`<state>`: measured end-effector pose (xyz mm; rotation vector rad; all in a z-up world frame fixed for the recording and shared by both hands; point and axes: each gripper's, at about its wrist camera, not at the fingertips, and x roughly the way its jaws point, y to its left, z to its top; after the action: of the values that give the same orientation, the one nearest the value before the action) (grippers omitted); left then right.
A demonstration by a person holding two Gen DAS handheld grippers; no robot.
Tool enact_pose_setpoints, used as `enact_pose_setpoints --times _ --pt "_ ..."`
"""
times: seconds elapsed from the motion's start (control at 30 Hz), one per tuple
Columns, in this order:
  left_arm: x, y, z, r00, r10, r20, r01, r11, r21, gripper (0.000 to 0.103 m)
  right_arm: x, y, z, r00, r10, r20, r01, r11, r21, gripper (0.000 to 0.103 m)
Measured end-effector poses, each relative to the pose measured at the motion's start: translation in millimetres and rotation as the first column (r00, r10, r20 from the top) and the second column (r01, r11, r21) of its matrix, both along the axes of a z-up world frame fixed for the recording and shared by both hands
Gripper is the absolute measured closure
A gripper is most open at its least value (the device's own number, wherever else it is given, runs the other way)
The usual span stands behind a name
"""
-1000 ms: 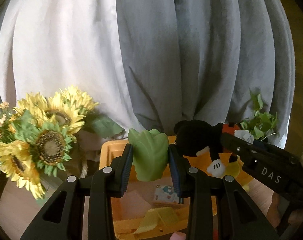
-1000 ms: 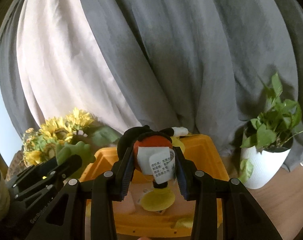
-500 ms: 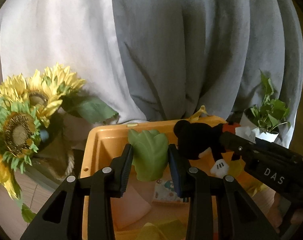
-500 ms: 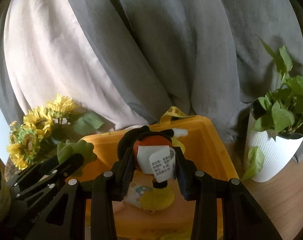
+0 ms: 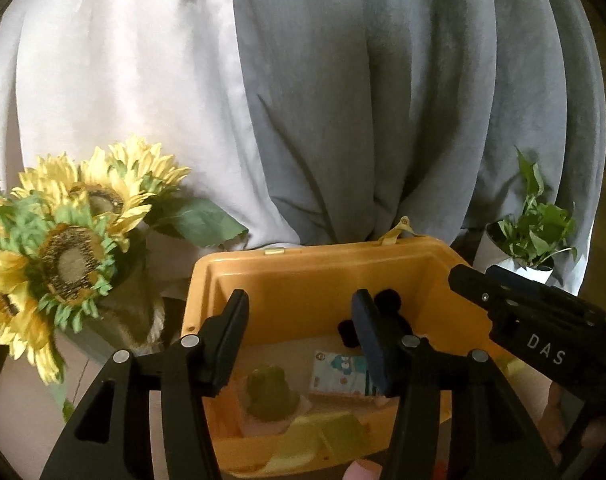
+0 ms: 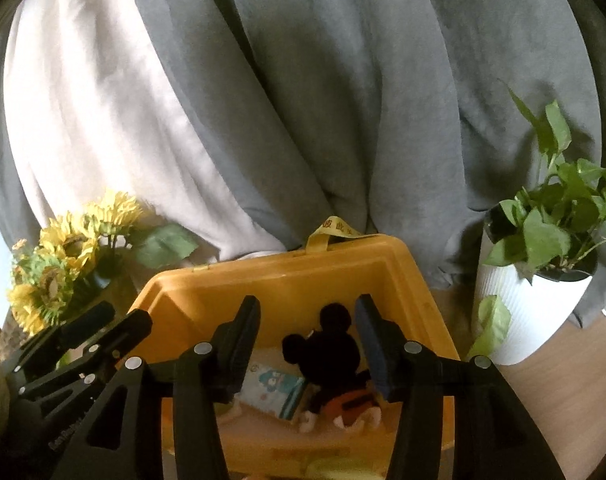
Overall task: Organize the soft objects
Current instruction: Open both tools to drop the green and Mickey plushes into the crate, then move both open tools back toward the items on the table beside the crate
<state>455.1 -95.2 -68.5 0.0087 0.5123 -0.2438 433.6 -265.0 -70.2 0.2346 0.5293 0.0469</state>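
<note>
An orange plastic bin (image 5: pixel 303 264) (image 6: pixel 287 276) stands in front of both grippers. My left gripper (image 5: pixel 299 312) is open and empty above it; the green soft toy (image 5: pixel 269 398) lies on a pink pad on the bin floor below. My right gripper (image 6: pixel 307 320) is open and empty; the black mouse plush (image 6: pixel 331 356) lies in the bin beneath it, and its ears show in the left wrist view (image 5: pixel 387 300). A small printed packet (image 5: pixel 339 372) (image 6: pixel 273 388) lies between the two toys.
Artificial sunflowers (image 5: pixel 67 248) (image 6: pixel 63 252) stand left of the bin. A white pot with a green plant (image 6: pixel 543 280) (image 5: pixel 531 236) stands to its right. Grey and white curtains (image 5: pixel 303 100) hang close behind. Yellow soft pieces (image 5: pixel 319 436) lie at the bin's near side.
Both grippers opened. The green toy dropped from the left gripper and the mouse plush from the right, both into the bin.
</note>
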Motion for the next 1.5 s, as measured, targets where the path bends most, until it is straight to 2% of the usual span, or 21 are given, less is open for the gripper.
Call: enact_pose_setpoints --times 0.27,0.73,1.13,1.5 --pt "-29 7 19 0.999 0.02 0.035 -0.02 1.0 -0.008 0.05 -26 3 14 1.0 -0.006 0.012 0.006 1.0 0.001 0.051" --pt "-91 21 49 0.996 0.028 0.087 -0.027 1.0 -0.017 0.05 -87 12 46 0.996 -0.031 0.087 0.033 0.999 -0.026 0.048" --pt "-140 34 57 0.995 0.006 0.095 -0.004 1.0 -0.019 0.05 -140 23 57 0.992 -0.057 0.112 0.059 0.998 -0.021 0.048" --pt "-177 40 48 0.998 0.005 0.068 -0.004 1.0 -0.011 0.05 -177 32 53 0.993 -0.057 0.108 0.059 0.998 -0.02 0.048"
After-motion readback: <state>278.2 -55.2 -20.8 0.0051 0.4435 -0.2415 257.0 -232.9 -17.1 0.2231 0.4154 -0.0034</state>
